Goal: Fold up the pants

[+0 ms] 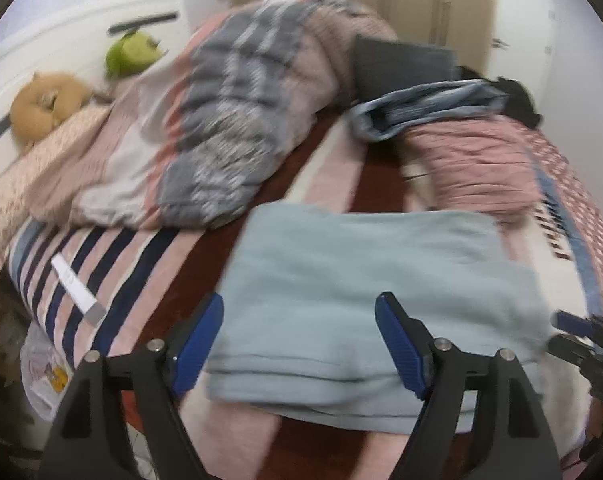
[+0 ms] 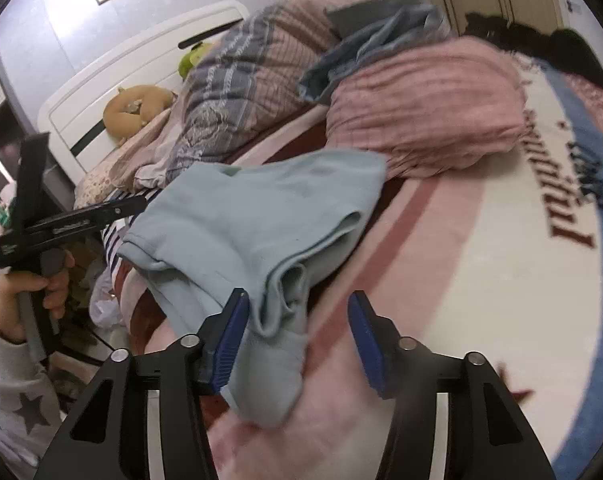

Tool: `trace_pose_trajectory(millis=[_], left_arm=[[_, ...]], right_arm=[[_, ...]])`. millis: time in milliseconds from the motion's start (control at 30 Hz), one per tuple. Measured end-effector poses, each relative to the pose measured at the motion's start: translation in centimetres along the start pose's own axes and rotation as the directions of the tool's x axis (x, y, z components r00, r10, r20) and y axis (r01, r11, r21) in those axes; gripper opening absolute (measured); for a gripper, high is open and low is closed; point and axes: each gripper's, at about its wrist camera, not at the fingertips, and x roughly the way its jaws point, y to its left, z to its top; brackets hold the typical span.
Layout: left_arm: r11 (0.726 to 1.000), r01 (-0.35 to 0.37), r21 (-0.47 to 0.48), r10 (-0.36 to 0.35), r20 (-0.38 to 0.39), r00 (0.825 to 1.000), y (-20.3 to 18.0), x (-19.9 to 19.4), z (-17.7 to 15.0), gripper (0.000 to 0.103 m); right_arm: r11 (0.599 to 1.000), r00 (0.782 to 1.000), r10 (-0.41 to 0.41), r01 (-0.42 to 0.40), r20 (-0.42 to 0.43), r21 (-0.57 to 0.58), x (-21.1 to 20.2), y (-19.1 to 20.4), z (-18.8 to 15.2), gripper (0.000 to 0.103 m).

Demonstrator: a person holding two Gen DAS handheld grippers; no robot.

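Note:
Light blue-green pants (image 1: 381, 280) lie folded in layers on the bed near its front edge. My left gripper (image 1: 300, 304) hovers over their near edge, open wide, with nothing pressed between its blue pads. In the right wrist view the pants (image 2: 253, 216) form a bunched stack, and a loose end hangs toward me. My right gripper (image 2: 297, 300) is open around that end: the cloth brushes the left pad, while the right pad stands apart from it. A hand (image 2: 41, 288) holds the left gripper's handle at the far left.
A pink, white and dark-striped blanket (image 1: 113, 264) covers the bed. Behind the pants lie a crumpled plaid duvet (image 1: 229, 120), a pink bundle (image 2: 429, 108) and jeans (image 1: 421, 108). Plush toys (image 1: 45, 104) sit by the white headboard (image 2: 141, 60). A plastic bag (image 1: 41, 368) lies beside the bed.

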Motion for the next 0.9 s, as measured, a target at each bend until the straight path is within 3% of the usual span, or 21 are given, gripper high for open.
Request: trace_pose_trajectory(millis=[200,400,533,600,733,833,900], left_arm=[[0.992,0.070,0.102,-0.085,0.157,0.984,-7.8,-7.0,-0.7,0.085],[0.974,0.142,0.174,-0.185,0.267,0.946,-15.8,-13.8,-2.3,0.087],[0.971,0.170,0.171,-0.221,0.350,0.911,-19.6,-17.6,-3.5,0.091],[0.972,0.159,0.172,-0.216,0.406,0.888,-21.3,-19.4,-4.2,0.098],[0.968,0.186,0.166,-0.244,0.467,0.850,-23.9,-21.9,-5.4,0.100],[0.956,0.226,0.187,-0.289,0.470,0.834,-25.4,-22.8,-5.9,0.100],[0.952,0.226,0.209,-0.300,0.469,0.831,-26.4,-23.1,-6.1,0.101]], right_arm=[[0.993,0.990,-0.093,0.099,0.102,-0.058,-6.4,-0.6,-1.7,0.070],[0.974,0.953,-0.193,0.215,0.232,-0.073,-15.2,-2.1,-4.2,0.091],[0.939,0.895,-0.284,0.333,0.345,-0.091,-21.9,-2.5,-6.3,0.099],[0.929,0.868,-0.302,0.361,0.394,-0.082,-24.8,-2.4,-7.1,0.102],[0.907,0.790,-0.345,0.420,0.508,-0.037,-30.9,-2.4,-9.2,0.102],[0.894,0.745,-0.371,0.448,0.554,-0.003,-34.2,-2.2,-10.7,0.102],[0.890,0.728,-0.379,0.455,0.571,0.011,-35.5,-2.2,-11.3,0.102]])
